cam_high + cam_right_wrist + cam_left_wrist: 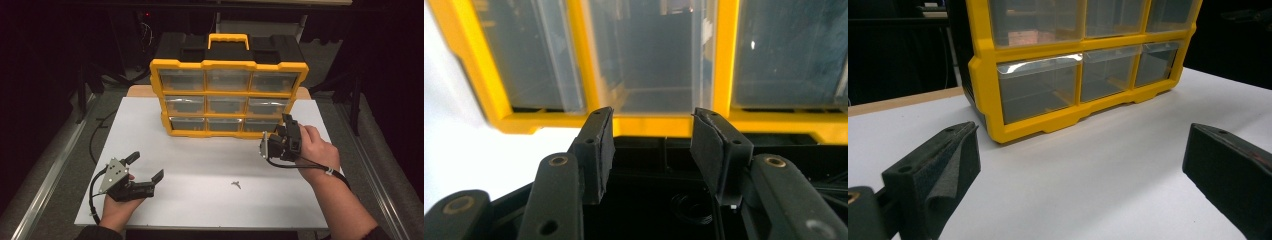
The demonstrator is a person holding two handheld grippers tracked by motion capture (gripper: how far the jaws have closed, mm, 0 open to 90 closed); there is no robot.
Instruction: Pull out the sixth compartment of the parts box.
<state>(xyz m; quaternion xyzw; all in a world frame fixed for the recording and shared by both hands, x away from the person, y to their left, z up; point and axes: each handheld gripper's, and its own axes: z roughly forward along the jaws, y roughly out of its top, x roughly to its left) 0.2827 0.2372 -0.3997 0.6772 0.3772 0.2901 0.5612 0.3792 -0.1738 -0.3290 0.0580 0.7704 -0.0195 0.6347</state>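
At the far edge of the white table (200, 165) stands the yellow organizer (229, 97), upright, with 9 clear drawers in 3 rows of 3; what they contain cannot be made out. Your right gripper (286, 131) sits just in front of the bottom-right drawer (261, 125), its jaws partly apart with nothing between them. Your left gripper (145, 167) rests low near the table's front-left corner, jaws spread wide and holding nothing. A small metal part (236, 184) lies loose on the table between both hands.
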